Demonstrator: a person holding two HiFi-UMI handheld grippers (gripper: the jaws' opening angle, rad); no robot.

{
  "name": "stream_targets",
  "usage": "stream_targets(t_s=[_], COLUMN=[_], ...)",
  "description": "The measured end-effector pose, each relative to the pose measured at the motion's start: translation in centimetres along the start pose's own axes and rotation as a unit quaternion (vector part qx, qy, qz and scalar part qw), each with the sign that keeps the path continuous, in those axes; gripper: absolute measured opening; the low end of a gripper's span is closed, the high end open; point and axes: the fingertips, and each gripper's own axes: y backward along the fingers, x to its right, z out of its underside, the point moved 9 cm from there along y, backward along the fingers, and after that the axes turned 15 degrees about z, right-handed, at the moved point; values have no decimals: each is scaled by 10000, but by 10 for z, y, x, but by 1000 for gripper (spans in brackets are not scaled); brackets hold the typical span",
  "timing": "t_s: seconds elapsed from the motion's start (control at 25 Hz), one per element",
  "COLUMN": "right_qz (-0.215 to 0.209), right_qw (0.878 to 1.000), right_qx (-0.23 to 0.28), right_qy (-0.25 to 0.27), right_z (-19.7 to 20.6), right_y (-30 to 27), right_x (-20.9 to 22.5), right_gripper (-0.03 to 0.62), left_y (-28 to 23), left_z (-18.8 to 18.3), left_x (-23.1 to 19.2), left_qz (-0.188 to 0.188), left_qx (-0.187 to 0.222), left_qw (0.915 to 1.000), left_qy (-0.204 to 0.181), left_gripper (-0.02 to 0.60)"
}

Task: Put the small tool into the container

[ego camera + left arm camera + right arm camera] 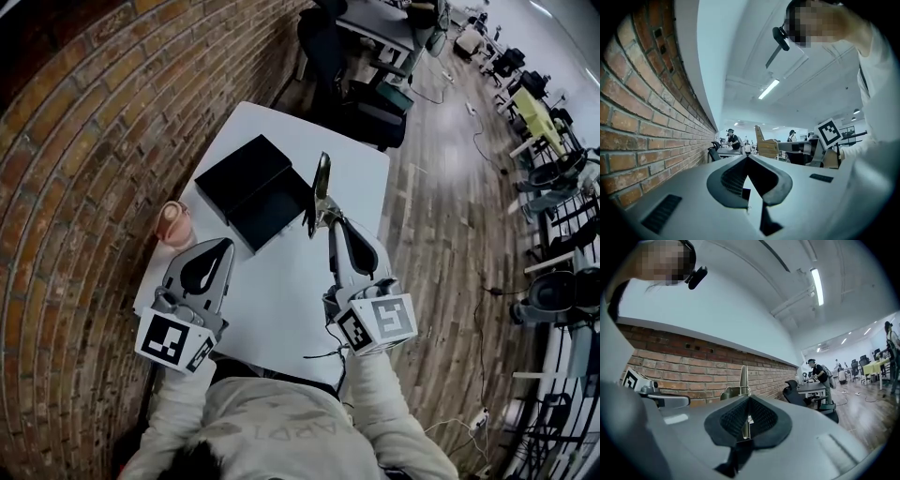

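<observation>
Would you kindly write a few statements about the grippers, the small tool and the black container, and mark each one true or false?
1. The right gripper is shut on the small tool. True.
2. The small tool already lies inside the black container. False: it is held up in the right gripper's jaws, near the container's right edge.
3. The left gripper grips the pinkish cup. False: its jaws are together on nothing, and the cup stands on the table beside it.
4. The white table stands next to a brick wall. True.
</observation>
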Motion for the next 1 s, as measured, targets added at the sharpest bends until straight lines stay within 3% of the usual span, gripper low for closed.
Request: stream_targets(t_s=[0.16, 0.52, 0.76, 1.0], right_qz=[47, -291, -539, -917], right_qw=[9994, 9918, 9767, 9513], right_qx=[-173, -405, -524, -632], right_qy=[283, 1174, 2010, 2876], right_z=[7, 35, 52, 71], right_y=[-12, -44, -65, -78], right_x=[-10, -31, -45, -51], right_gripper=[15, 14, 12, 12], left_y=[1, 8, 15, 19], left_z=[6, 12, 17, 20], left_x=[-9, -27, -40, -45], left_qz=[144, 276, 296, 289], left_qx=[-75, -157, -234, -303], left_qw=[9999, 9994, 9991, 9989], left_qy=[10, 106, 177, 224], left_gripper=[3, 3, 3, 3])
